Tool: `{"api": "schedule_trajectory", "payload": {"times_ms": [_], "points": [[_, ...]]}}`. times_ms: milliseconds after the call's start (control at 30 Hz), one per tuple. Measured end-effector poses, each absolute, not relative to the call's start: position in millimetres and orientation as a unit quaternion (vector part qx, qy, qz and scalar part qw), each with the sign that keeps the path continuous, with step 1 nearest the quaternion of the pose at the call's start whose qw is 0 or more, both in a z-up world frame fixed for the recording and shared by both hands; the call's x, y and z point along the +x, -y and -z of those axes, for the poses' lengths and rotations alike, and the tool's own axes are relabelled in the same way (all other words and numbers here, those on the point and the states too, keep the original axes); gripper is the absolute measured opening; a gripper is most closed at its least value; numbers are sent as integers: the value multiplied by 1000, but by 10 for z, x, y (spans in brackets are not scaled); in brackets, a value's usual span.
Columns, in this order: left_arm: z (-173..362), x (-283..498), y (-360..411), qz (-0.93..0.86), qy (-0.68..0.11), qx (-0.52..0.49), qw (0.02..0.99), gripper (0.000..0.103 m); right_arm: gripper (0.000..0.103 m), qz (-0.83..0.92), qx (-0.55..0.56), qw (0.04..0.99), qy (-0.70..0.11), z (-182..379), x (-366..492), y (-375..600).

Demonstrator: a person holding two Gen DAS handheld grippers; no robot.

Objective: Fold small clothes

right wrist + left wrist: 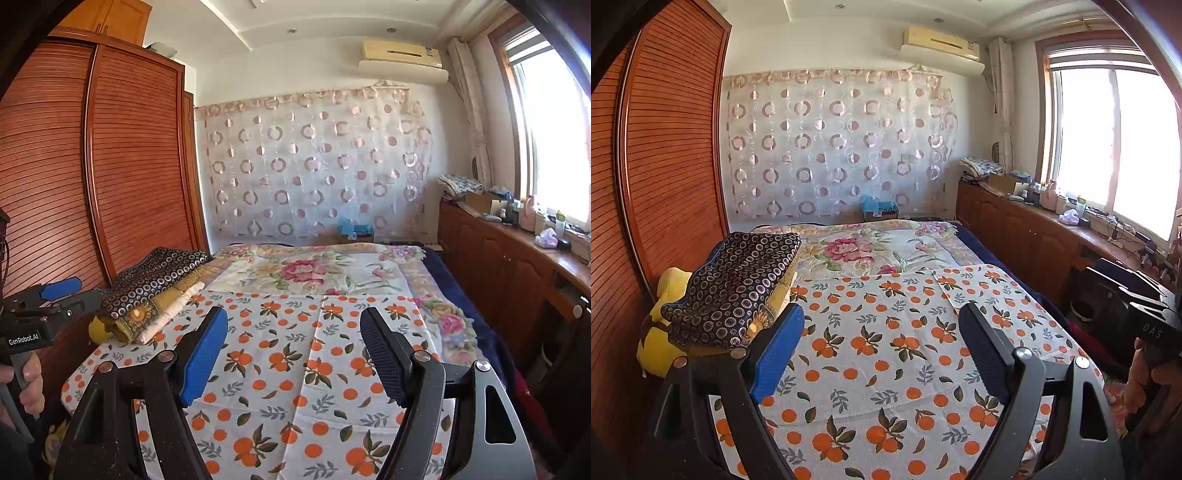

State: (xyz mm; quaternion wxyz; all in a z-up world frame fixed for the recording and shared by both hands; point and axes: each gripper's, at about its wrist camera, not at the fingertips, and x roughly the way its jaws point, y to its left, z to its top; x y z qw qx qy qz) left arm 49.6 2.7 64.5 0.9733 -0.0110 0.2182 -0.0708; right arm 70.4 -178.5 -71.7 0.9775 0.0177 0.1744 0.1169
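Note:
A white cloth with orange fruit print (879, 354) lies spread flat on the bed; it also shows in the right wrist view (295, 369). A stack of folded clothes (735, 288), topped by a dark circle-patterned piece, sits at the bed's left edge, also seen in the right wrist view (155, 291). My left gripper (882, 317) is open and empty above the cloth. My right gripper (293, 325) is open and empty above the cloth. The left gripper (61, 290) also appears at the left of the right wrist view.
A floral bedspread (871, 251) covers the bed beyond the cloth. A wooden wardrobe (665, 155) stands at the left. A wooden cabinet (1034, 236) with clutter runs under the window on the right. A yellow item (661, 332) lies beside the stack.

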Motion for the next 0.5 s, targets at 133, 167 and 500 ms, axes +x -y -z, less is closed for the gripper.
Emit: {"api": "schedule_trajectory", "payload": {"times_ms": [133, 167, 500], "points": [[-641, 501, -30, 70, -218, -11, 973, 86, 76, -117, 18, 978, -174, 708, 723, 1804], [-640, 501, -30, 70, -218, -11, 973, 86, 76, -117, 18, 978, -174, 709, 722, 1805], [-638, 502, -38, 71, -218, -10, 973, 86, 76, -119, 18, 978, -172, 714, 736, 1836]]}}
